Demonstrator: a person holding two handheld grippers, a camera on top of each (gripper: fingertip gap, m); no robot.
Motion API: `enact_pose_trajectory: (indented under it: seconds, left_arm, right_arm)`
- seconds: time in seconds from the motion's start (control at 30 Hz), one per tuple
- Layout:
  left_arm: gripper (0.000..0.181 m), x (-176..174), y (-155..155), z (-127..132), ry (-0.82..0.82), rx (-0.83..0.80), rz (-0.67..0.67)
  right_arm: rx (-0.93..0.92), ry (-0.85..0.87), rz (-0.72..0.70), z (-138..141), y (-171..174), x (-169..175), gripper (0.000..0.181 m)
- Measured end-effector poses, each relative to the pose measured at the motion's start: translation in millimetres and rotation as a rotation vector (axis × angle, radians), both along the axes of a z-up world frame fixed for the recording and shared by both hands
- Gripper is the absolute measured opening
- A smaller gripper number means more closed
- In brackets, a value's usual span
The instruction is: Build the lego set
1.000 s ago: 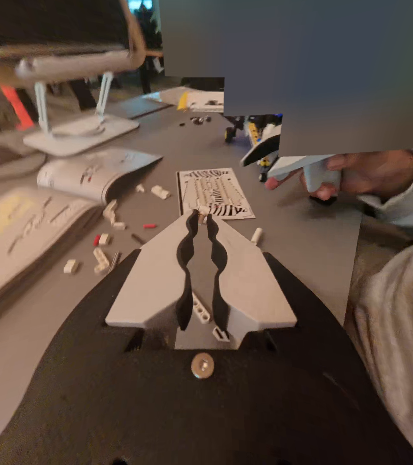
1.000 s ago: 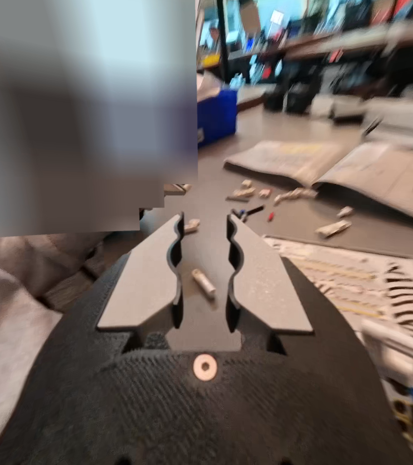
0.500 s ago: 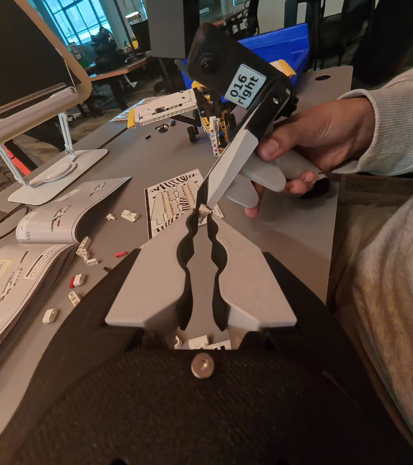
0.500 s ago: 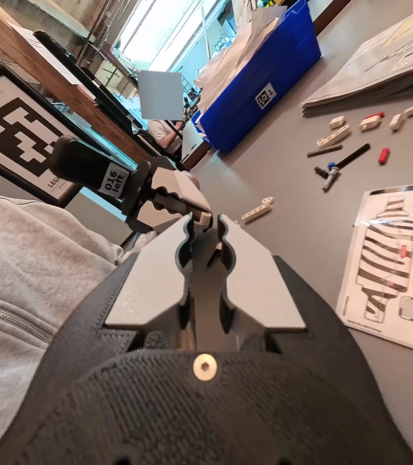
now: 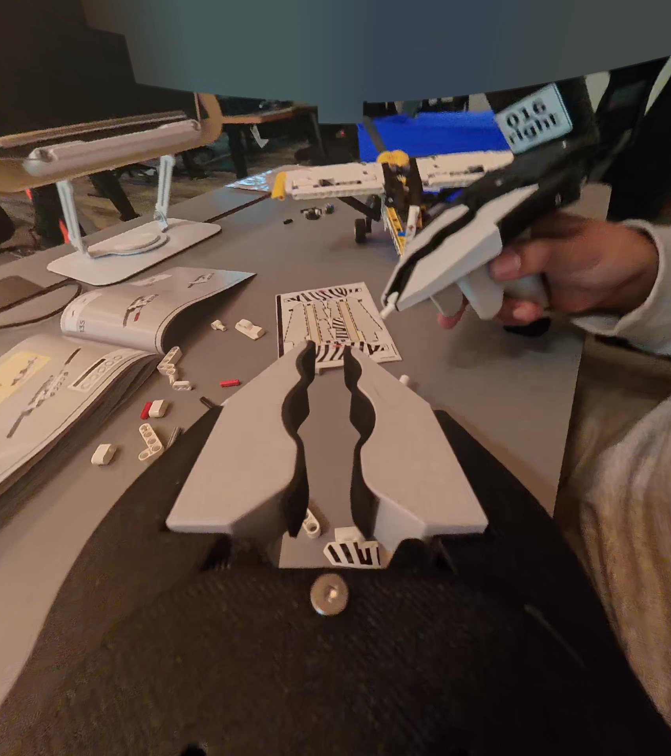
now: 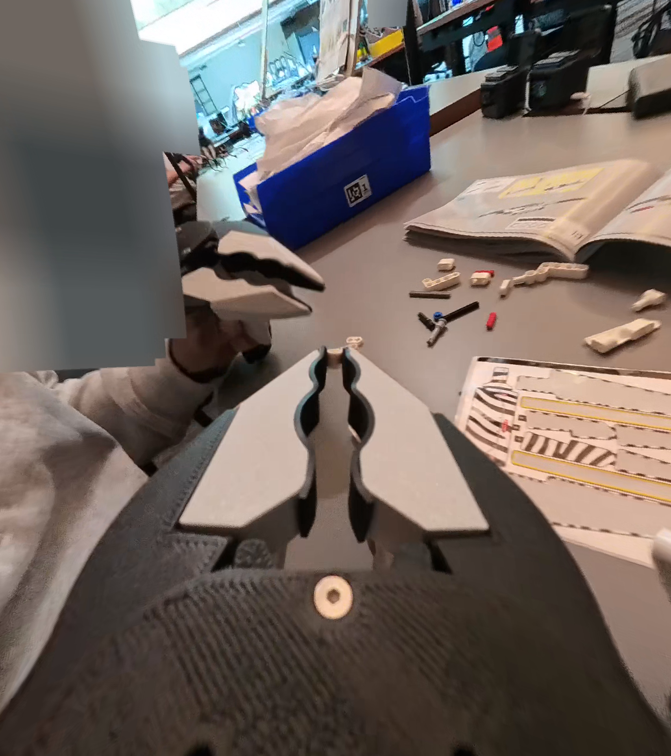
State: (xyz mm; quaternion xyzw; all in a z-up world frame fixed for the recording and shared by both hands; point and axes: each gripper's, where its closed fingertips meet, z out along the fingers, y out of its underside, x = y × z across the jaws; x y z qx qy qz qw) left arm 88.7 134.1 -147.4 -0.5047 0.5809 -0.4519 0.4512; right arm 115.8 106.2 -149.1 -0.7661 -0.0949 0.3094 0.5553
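A white label with dark print sits on the black body of the right gripper (image 5: 387,304), and a small square black-and-white marker tag is stuck on the side of the blue bin (image 6: 337,180); the open instruction booklet (image 5: 39,380) shows printed pages with a yellow panel, and the sticker sheet (image 5: 333,323) carries zebra-striped and yellow-edged shapes. The right gripper is clenched on a small white peg (image 6: 334,355), pinched at the very tips of its fingers and sticking out forward past them, its long axis roughly along the fingers and slanting down toward the grey table (image 5: 468,388). The left gripper (image 5: 327,356) is released, its jaws standing apart with nothing between them, hovering over the near edge of the sticker sheet. The partly built lego model (image 5: 387,192), white and yellow with small black wheels, stands at the far side of the table, its long white beam lying crosswise. Loose white, red and black pieces (image 6: 460,294) lie scattered between booklet and sheet.
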Motion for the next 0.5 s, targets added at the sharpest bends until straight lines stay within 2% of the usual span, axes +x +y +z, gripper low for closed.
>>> enact_pose_trajectory:
  seconds: [0.1, 0.23, 0.5]
  left_arm:
    - [0.013, -4.6, 9.6, 8.0, -0.055, -0.097, 0.009]
    - [0.015, -8.3, 16.5, 13.6, -0.101, -0.192, 0.0]
    - [0.019, -5.0, 11.8, 10.2, -0.075, -0.208, -0.026]
  right_arm:
    - [0.035, -0.035, 0.001, -2.2, 0.4, -3.7, 0.006]
    - [0.097, 0.026, 0.021, 6.6, 6.0, -9.3, 0.006]
    - [0.239, 0.127, 0.084, 28.5, 13.4, -3.2, 0.006]
